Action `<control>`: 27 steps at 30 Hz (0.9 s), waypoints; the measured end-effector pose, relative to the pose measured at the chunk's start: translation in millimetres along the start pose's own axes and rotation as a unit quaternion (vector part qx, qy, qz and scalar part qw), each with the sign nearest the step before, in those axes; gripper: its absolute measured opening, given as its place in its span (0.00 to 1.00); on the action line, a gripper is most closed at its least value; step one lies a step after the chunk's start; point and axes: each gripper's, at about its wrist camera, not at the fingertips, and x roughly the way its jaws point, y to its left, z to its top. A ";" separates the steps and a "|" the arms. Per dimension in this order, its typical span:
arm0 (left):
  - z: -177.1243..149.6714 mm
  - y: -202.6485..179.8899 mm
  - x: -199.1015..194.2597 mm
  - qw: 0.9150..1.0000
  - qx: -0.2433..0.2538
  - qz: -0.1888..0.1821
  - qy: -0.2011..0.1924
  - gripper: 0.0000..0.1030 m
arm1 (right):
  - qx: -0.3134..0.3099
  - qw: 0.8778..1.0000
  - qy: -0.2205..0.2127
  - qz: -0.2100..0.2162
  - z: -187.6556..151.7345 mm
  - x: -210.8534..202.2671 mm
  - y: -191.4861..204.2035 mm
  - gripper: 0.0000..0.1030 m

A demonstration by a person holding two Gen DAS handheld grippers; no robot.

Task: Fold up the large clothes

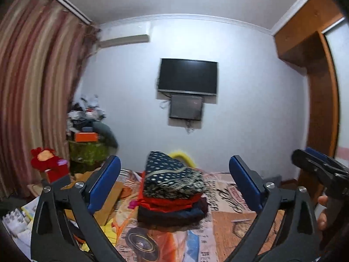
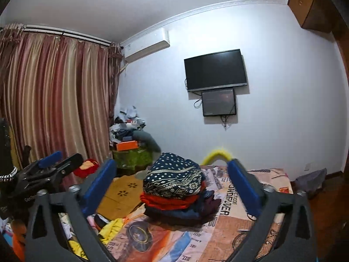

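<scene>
A stack of folded clothes (image 1: 173, 198) sits on the bed, topped by a navy garment with white dots (image 1: 168, 174), over a red layer and dark blue ones. The same stack (image 2: 176, 192) shows in the right wrist view. My left gripper (image 1: 174, 182) stands open, its blue pads wide apart on either side of the stack, nothing between them. My right gripper (image 2: 171, 184) is open likewise, short of the pile. The right gripper (image 1: 316, 168) also shows at the right edge of the left wrist view, and the left gripper (image 2: 54, 163) at the left of the right wrist view.
The bed's printed sheet (image 1: 229, 218) spreads under the stack. Yellow and loose clothes (image 2: 111, 229) lie at the bed's left. A cluttered green box pile (image 2: 133, 152) stands by the striped curtain (image 2: 54, 100). A TV (image 2: 216, 69) hangs on the wall; a wooden wardrobe (image 1: 316, 87) is right.
</scene>
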 end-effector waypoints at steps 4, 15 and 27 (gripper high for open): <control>-7.0 3.8 4.1 1.000 -0.002 0.005 0.008 0.99 | -0.002 1.000 0.011 -0.013 -2.2 8.5 -1.6 1.00; -20.4 1.5 5.9 1.000 0.005 0.004 0.017 0.99 | 0.008 0.999 0.031 -0.008 -10.8 10.4 -5.8 1.00; -28.2 -0.1 9.9 1.000 -0.005 -0.004 0.030 1.00 | 0.003 0.999 0.041 -0.011 -12.3 3.4 -3.9 1.00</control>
